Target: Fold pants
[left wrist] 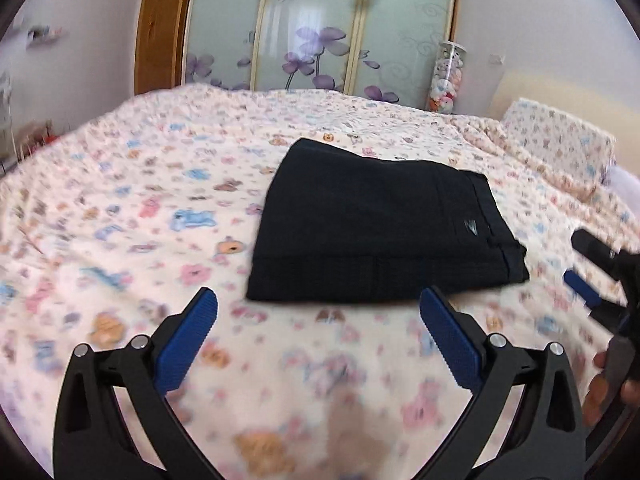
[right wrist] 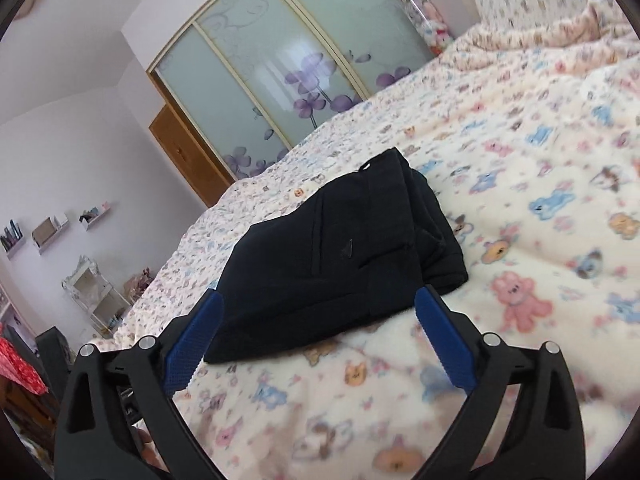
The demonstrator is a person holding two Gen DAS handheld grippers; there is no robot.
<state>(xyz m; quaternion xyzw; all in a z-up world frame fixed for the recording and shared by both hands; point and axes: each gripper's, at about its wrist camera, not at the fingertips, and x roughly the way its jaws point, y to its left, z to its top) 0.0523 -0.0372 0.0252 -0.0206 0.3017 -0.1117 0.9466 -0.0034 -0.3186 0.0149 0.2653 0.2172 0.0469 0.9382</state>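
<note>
The black pants (left wrist: 376,224) lie folded into a compact rectangle on the bed, waistband to the right. They also show in the right wrist view (right wrist: 336,256), thick folded layers at their right end. My left gripper (left wrist: 318,300) is open and empty, just in front of the pants' near edge, above the bedspread. My right gripper (right wrist: 316,304) is open and empty, its blue fingertips level with the pants' near edge. The right gripper also shows at the right edge of the left wrist view (left wrist: 592,272).
A cream bedspread (left wrist: 140,220) printed with cartoon animals covers the bed. A pillow (left wrist: 560,140) lies at the far right. A sliding wardrobe with purple flowers (left wrist: 320,40) stands behind the bed. Wall shelves (right wrist: 44,232) and a small rack (right wrist: 92,296) stand to the left.
</note>
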